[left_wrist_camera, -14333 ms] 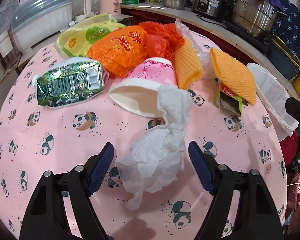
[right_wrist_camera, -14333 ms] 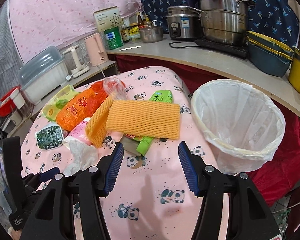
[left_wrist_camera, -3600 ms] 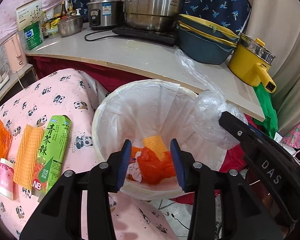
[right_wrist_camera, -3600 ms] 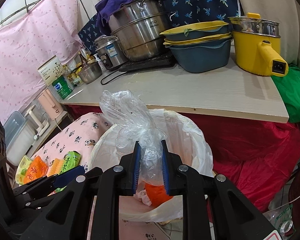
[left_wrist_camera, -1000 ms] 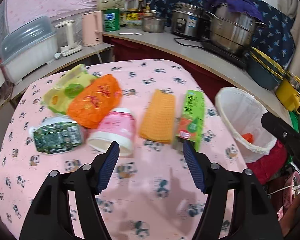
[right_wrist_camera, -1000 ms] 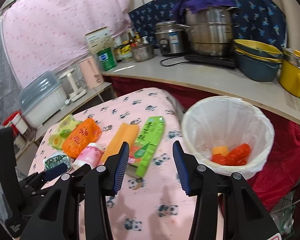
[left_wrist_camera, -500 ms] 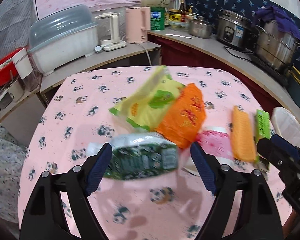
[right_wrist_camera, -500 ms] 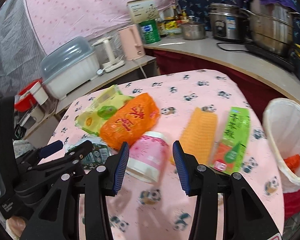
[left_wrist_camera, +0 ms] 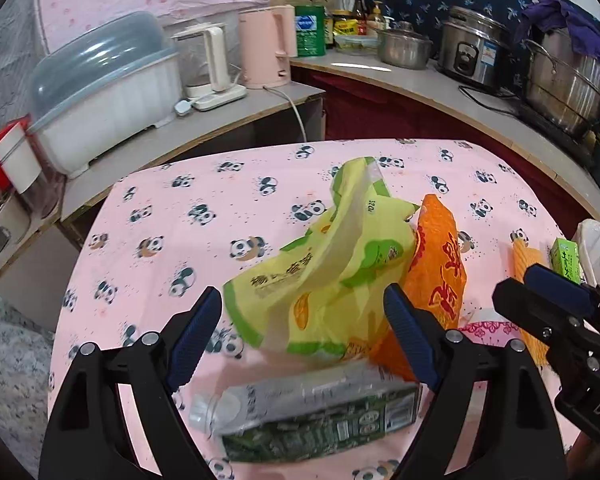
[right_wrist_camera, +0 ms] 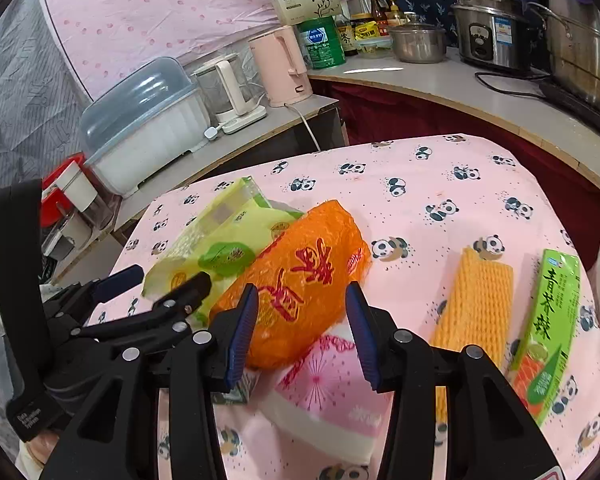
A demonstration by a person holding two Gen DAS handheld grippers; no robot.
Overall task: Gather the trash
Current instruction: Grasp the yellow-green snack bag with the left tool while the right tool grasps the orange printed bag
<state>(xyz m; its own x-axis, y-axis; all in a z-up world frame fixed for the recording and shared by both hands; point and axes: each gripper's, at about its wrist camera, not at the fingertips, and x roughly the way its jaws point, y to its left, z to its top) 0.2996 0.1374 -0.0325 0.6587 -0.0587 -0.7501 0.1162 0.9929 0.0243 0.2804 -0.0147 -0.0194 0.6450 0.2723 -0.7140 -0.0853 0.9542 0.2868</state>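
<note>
Both grippers are hovering wide open and empty: left gripper (left_wrist_camera: 302,334) is framing the yellow bag (left_wrist_camera: 324,264), right gripper (right_wrist_camera: 302,330) the orange bag (right_wrist_camera: 300,276), lying just ahead.

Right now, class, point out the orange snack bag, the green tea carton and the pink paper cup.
orange snack bag (right_wrist_camera: 300,280), right wrist view, on its printed front.
green tea carton (right_wrist_camera: 550,320), right wrist view, mid-panel.
pink paper cup (right_wrist_camera: 328,384), right wrist view, on its side wall.

Black fingers (left_wrist_camera: 196,336), ribbed blue pads, silver screws
</note>
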